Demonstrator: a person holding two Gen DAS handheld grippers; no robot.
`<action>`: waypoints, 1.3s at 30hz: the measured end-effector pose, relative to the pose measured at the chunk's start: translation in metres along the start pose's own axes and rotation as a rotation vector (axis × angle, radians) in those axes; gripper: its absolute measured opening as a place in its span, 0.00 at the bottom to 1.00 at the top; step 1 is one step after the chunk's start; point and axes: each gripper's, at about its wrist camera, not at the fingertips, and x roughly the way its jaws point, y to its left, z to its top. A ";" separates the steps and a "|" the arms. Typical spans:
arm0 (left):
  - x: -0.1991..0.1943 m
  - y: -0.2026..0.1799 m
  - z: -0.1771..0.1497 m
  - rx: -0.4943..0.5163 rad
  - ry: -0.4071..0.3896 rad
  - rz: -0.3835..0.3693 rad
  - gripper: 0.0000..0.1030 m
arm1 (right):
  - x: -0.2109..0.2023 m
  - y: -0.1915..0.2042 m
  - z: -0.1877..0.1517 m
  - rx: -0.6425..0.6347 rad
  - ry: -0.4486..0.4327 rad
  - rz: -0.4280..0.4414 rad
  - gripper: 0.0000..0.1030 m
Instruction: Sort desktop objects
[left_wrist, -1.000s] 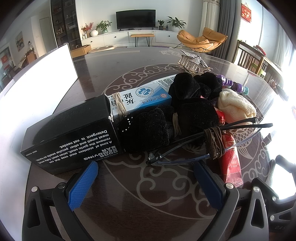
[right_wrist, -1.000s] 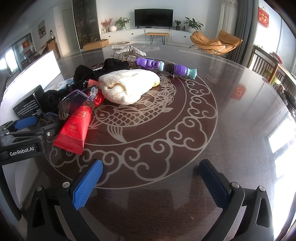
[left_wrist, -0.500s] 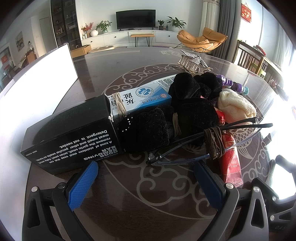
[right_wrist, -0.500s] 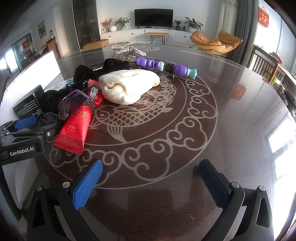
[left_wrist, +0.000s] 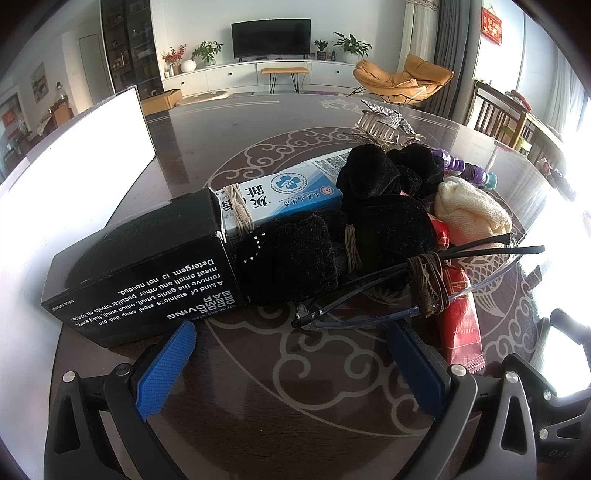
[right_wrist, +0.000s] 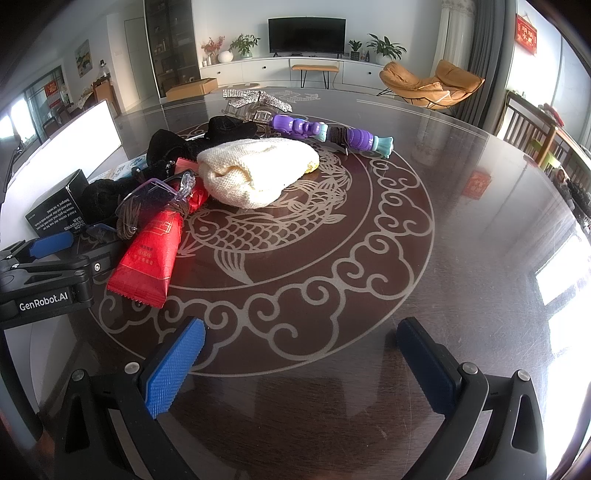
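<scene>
A pile of objects lies on the dark round table (right_wrist: 461, 229). In the left wrist view I see a black box (left_wrist: 144, 266), a blue-white box (left_wrist: 288, 188), black fuzzy cloth pieces (left_wrist: 369, 229), glasses wrapped with cord (left_wrist: 424, 284), a red packet (left_wrist: 461, 317) and a cream knitted cloth (left_wrist: 472, 210). My left gripper (left_wrist: 291, 354) is open and empty just in front of the black box and glasses. My right gripper (right_wrist: 301, 350) is open and empty over bare table, to the right of the red packet (right_wrist: 151, 254). The cream cloth (right_wrist: 255, 170) and a purple toy (right_wrist: 332, 133) lie farther off.
A white panel (left_wrist: 74, 147) stands at the table's left edge. Metallic hair clips (right_wrist: 258, 101) lie at the back of the pile. The left gripper's body (right_wrist: 44, 273) shows at the left of the right wrist view. Chairs stand beyond the table's right side.
</scene>
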 end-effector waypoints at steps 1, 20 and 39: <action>0.001 -0.001 0.002 -0.013 0.001 0.009 1.00 | 0.000 0.000 0.000 0.000 0.000 0.000 1.00; -0.057 0.013 -0.041 0.140 0.009 -0.045 1.00 | 0.000 0.000 0.000 0.000 0.000 0.000 1.00; -0.039 0.022 0.013 0.194 -0.080 -0.119 1.00 | 0.000 0.000 0.000 0.000 0.000 0.000 1.00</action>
